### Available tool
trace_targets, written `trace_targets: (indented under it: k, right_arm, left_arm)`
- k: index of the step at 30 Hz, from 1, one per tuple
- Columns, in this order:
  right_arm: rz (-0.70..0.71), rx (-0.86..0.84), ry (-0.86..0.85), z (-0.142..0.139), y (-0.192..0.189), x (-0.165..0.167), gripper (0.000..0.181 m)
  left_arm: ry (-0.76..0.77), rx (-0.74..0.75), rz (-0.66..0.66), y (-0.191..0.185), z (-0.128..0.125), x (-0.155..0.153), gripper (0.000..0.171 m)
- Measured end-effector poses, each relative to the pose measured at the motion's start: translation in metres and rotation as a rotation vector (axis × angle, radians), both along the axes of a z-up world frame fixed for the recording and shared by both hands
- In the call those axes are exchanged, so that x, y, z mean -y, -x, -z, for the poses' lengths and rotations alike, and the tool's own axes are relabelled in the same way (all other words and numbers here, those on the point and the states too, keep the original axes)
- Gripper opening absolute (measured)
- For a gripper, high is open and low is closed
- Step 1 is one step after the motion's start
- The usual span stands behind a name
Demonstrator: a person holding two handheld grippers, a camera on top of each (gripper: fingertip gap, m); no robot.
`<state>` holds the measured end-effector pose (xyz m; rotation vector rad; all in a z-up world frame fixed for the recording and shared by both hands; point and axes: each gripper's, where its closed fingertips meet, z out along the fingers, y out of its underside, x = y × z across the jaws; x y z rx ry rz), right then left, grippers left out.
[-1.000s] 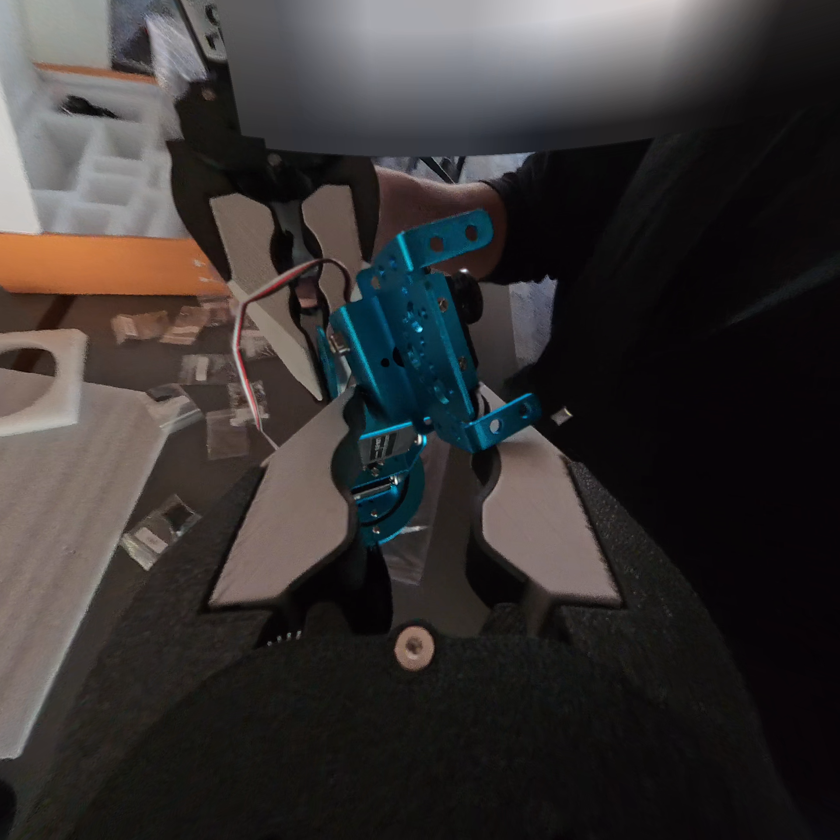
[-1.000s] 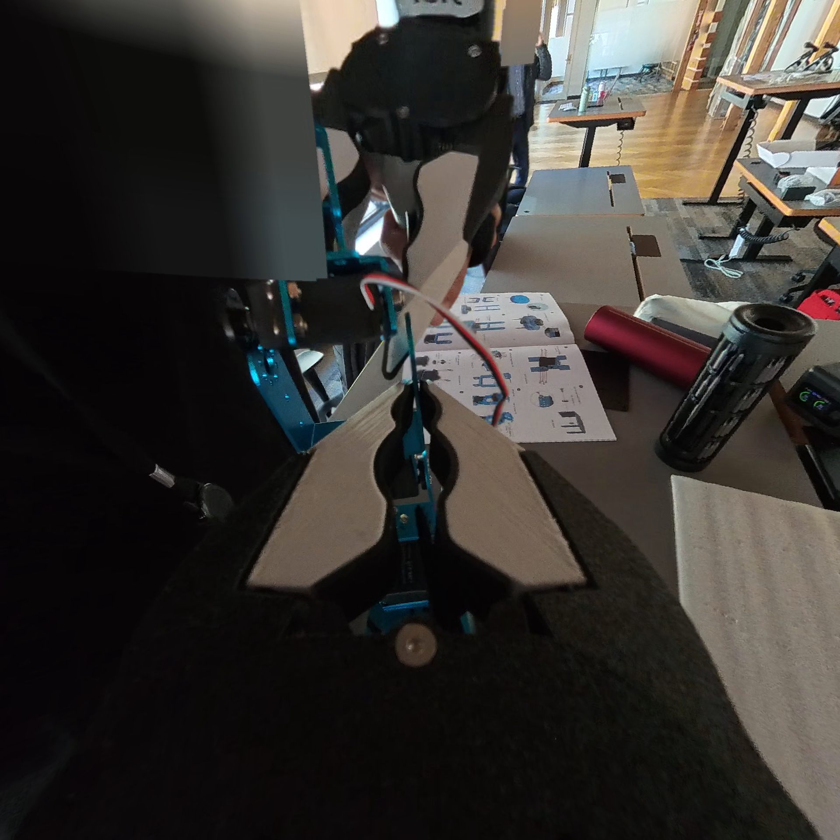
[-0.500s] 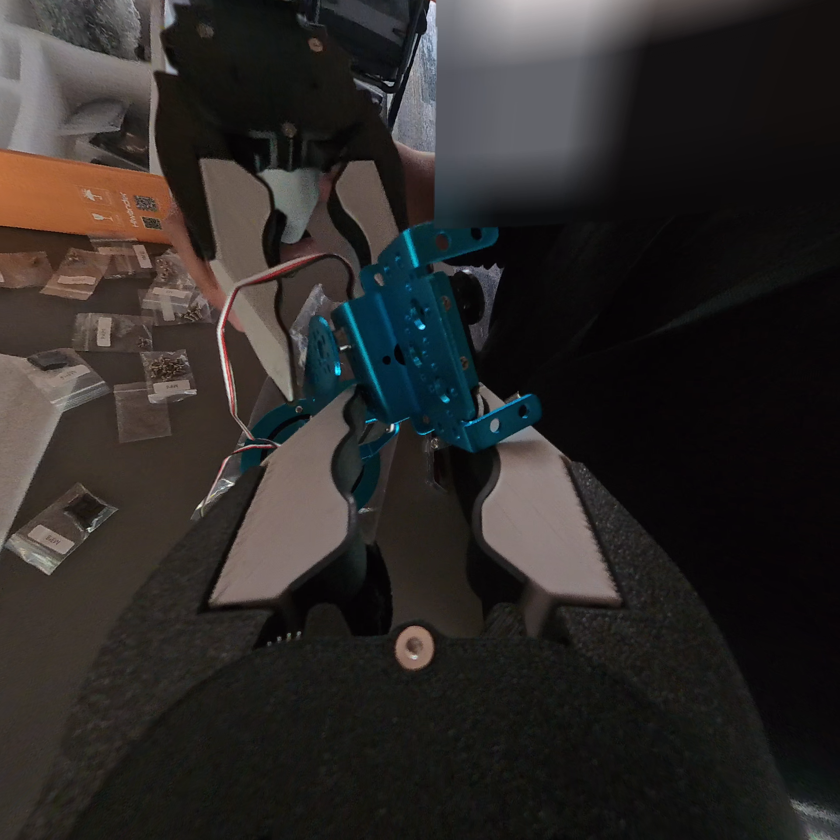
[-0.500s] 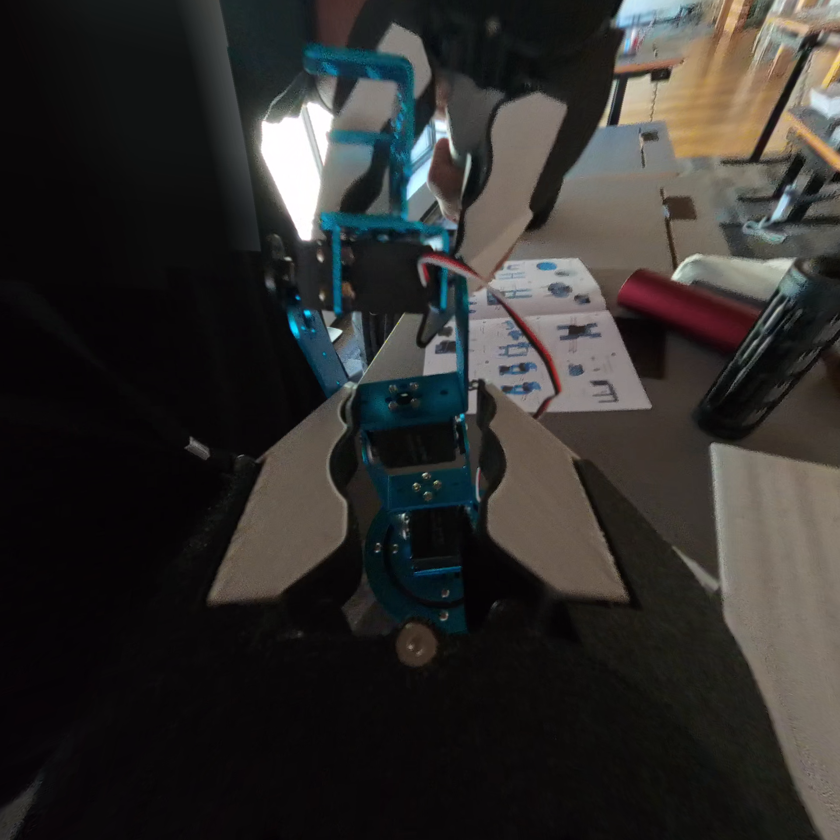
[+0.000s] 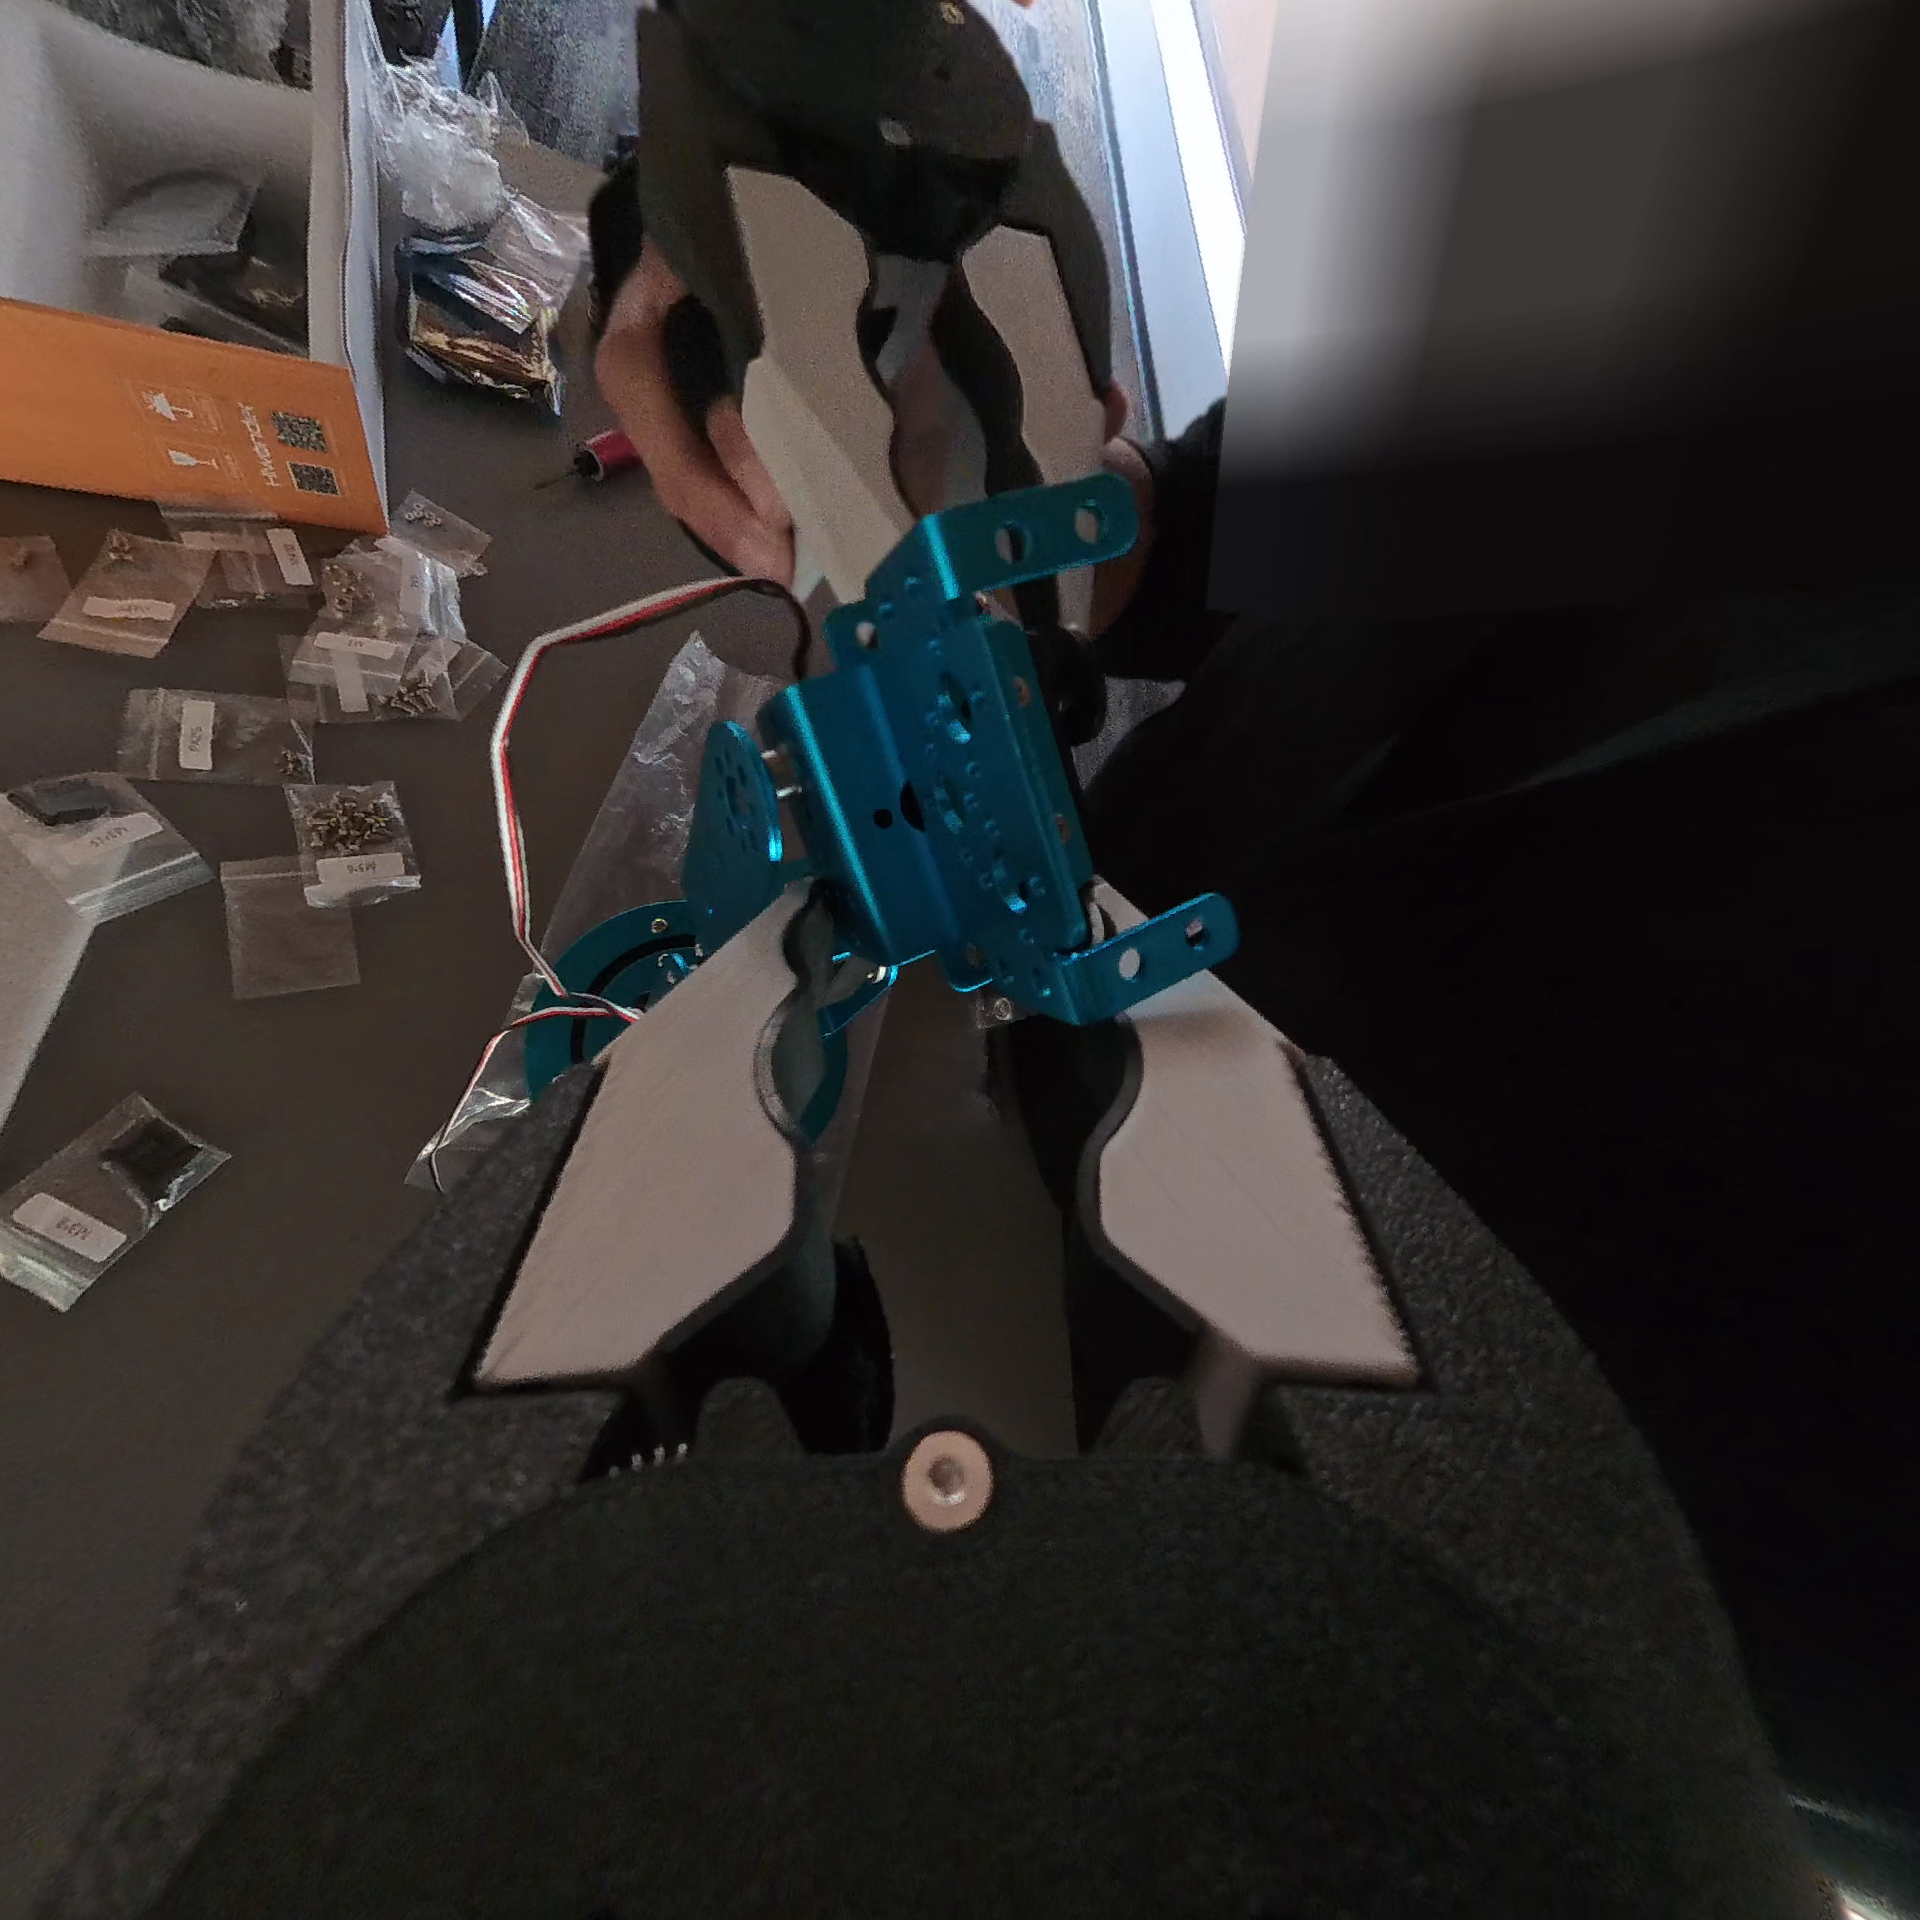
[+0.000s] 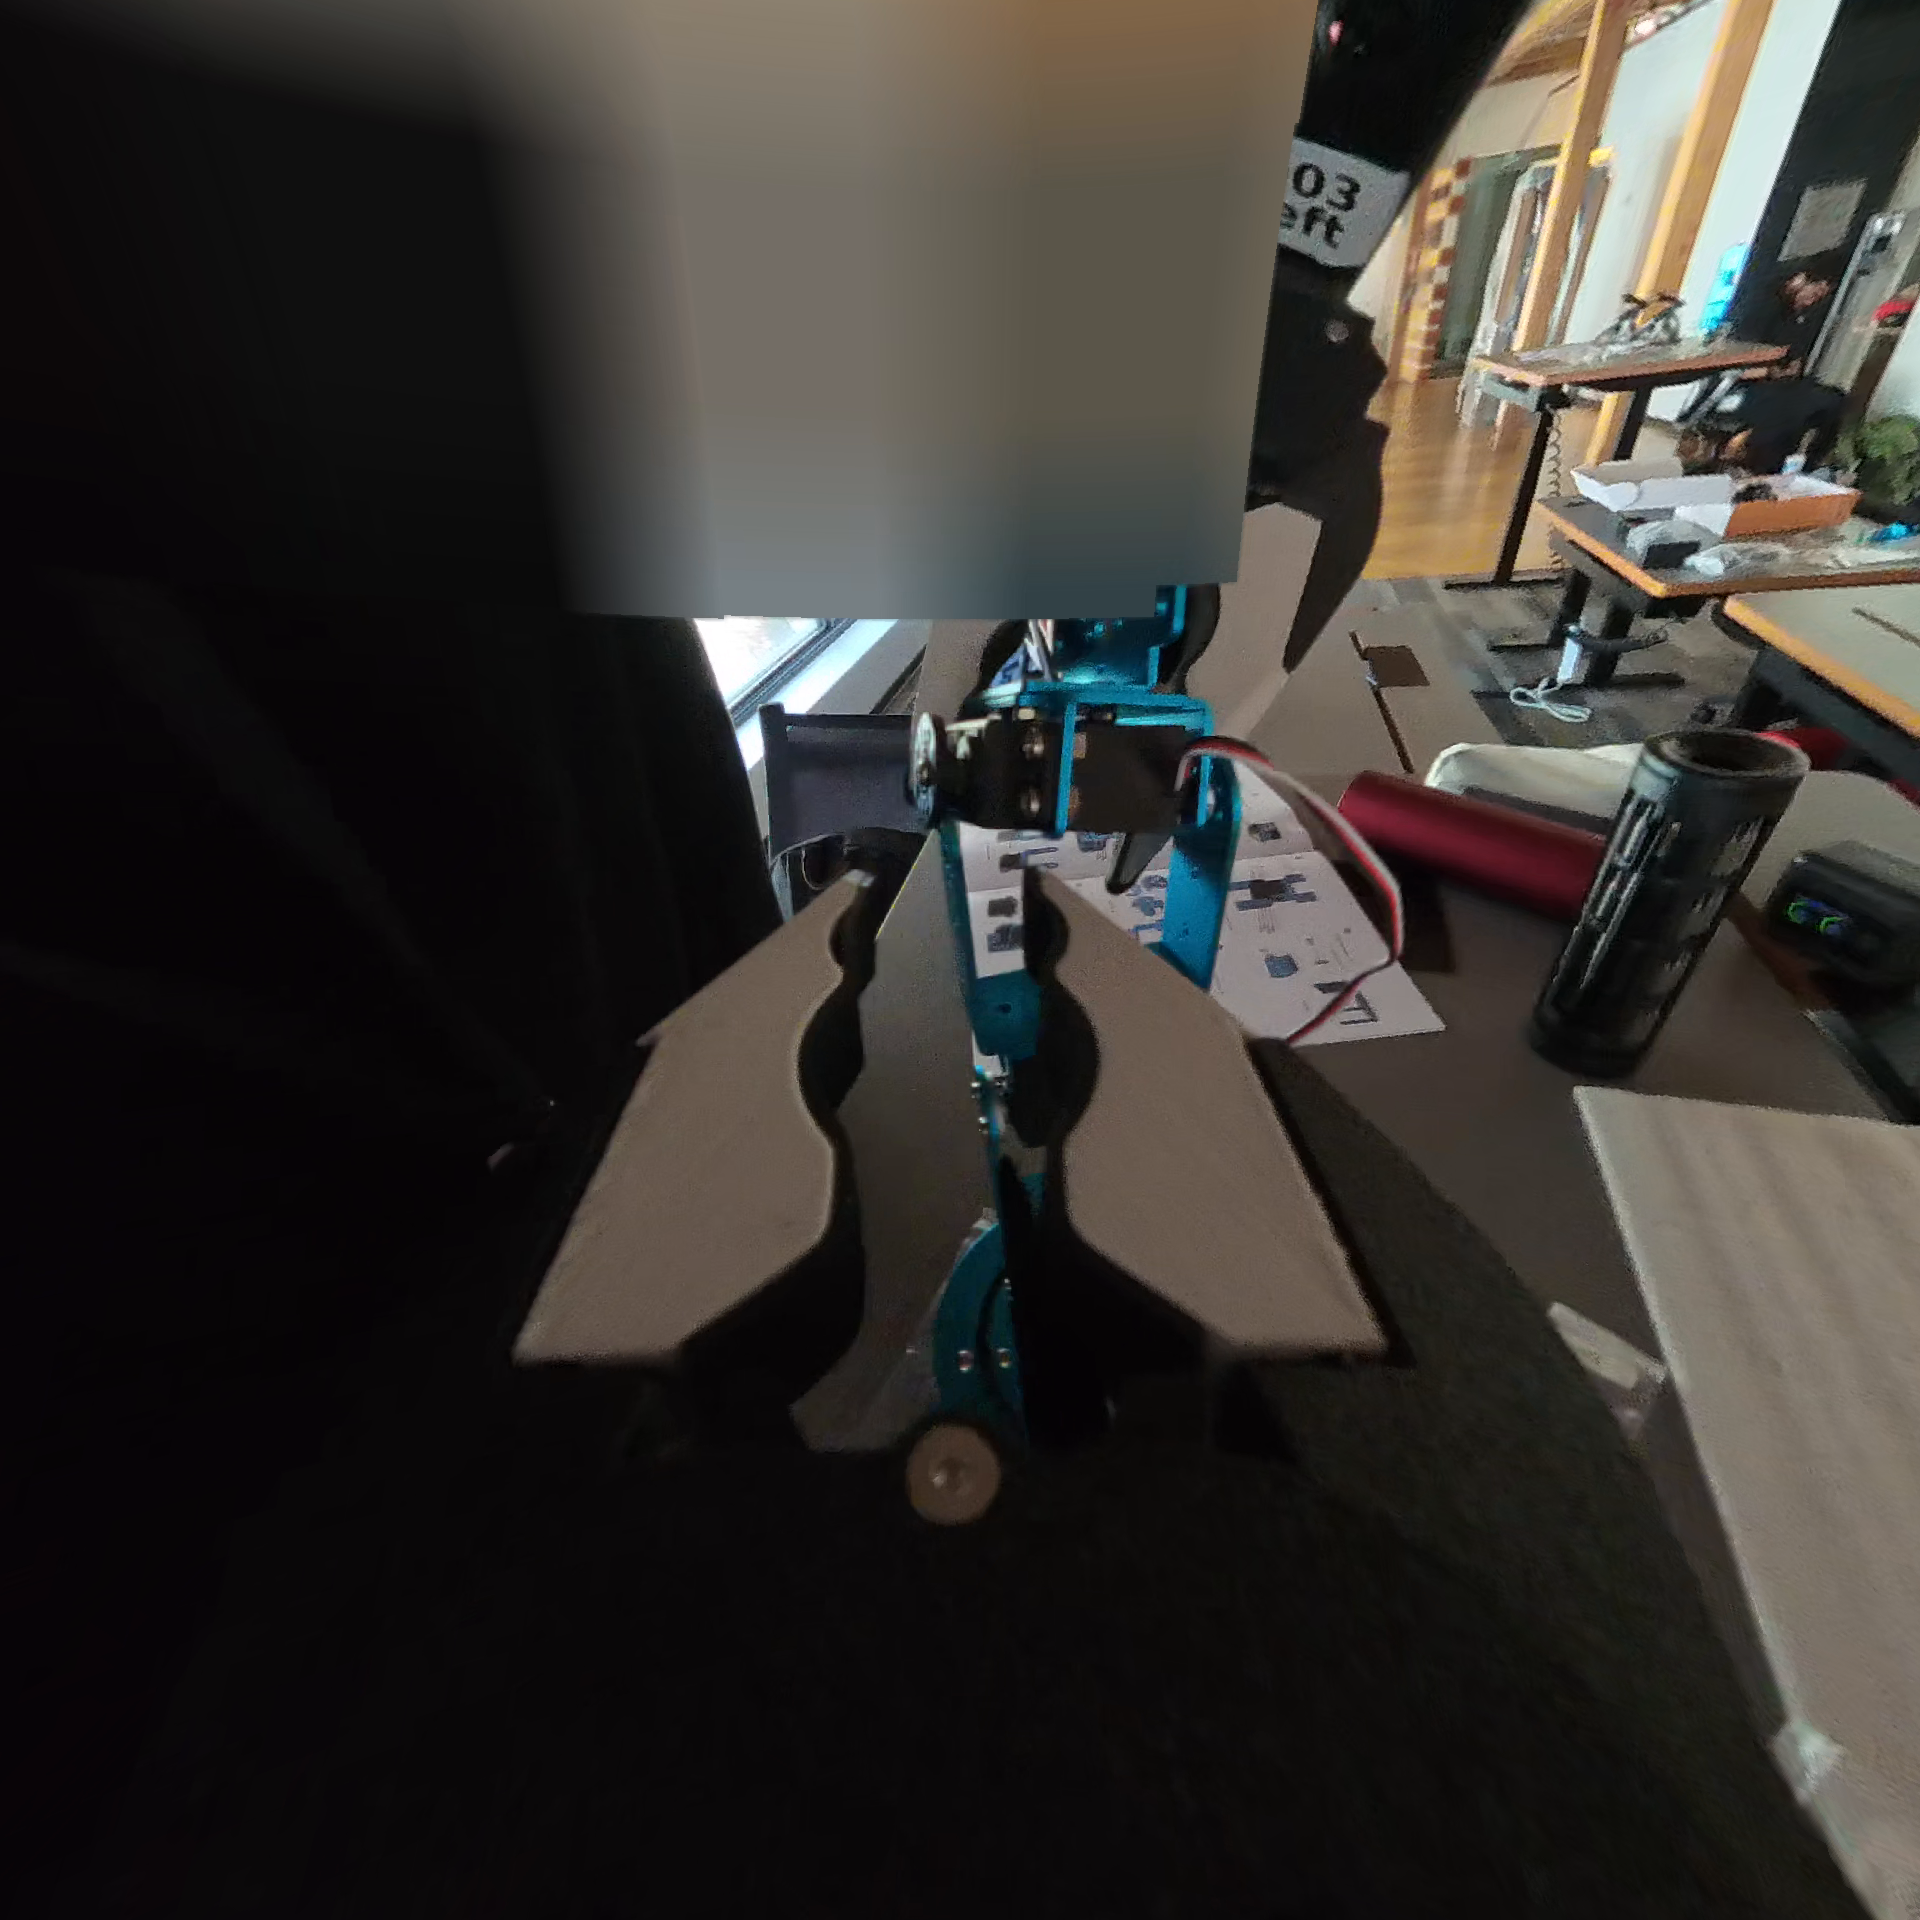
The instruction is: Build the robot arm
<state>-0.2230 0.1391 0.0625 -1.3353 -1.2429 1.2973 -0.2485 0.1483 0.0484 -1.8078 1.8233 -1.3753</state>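
Left gripper (image 5: 940, 971): its grey fingers are closed part-way onto the blue metal bracket assembly (image 5: 935, 821), clamped at the fingertips so the perforated face tips up toward the camera.
Right gripper (image 6: 940, 914): jaws parted, with a gap on the left side; the lower blue strut passes between them and lies against the right finger. Whether it truly grips cannot be told.
Assembly: held in the air between both grippers, above the dark table (image 5: 312, 1143), seemingly so both ends are steadied.
Servo (image 6: 1023, 779): black, seated in the bracket just beyond the right fingertips.
Cable (image 5: 520, 790): red-white-black, looping off to the left.
Around: small parts bags (image 5: 343, 831) left of the left gripper; instruction sheet (image 6: 1278, 935), red cylinder (image 6: 1455, 842) and black cylinder (image 6: 1652, 914) ahead-right of the right gripper.
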Motion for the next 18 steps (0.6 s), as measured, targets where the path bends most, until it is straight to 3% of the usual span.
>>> trace_targets:
  k: [2,6,12,18]
  right_arm:
    - [-0.013,-0.055,0.061,-0.0031,0.0016,0.0019,0.034]
    - [-0.015,-0.116,0.098,-0.0063,0.0074,0.0005,0.007]
    - [-0.006,-0.129,0.124,-0.0046,0.0070,-0.0001,0.002]
    - [-0.002,-0.133,0.155,-0.0046,0.0076,0.0000,0.002]
  left_arm:
    - [0.004,-0.004,0.000,-0.0007,-0.0001,-0.0004,0.046]
    - [0.029,-0.022,0.002,-0.0005,-0.0005,-0.0005,0.046]
    - [0.012,-0.004,-0.063,-0.0040,-0.0006,0.0002,0.046]
    - [-0.009,0.104,-0.197,-0.0078,-0.0006,-0.0015,0.047]
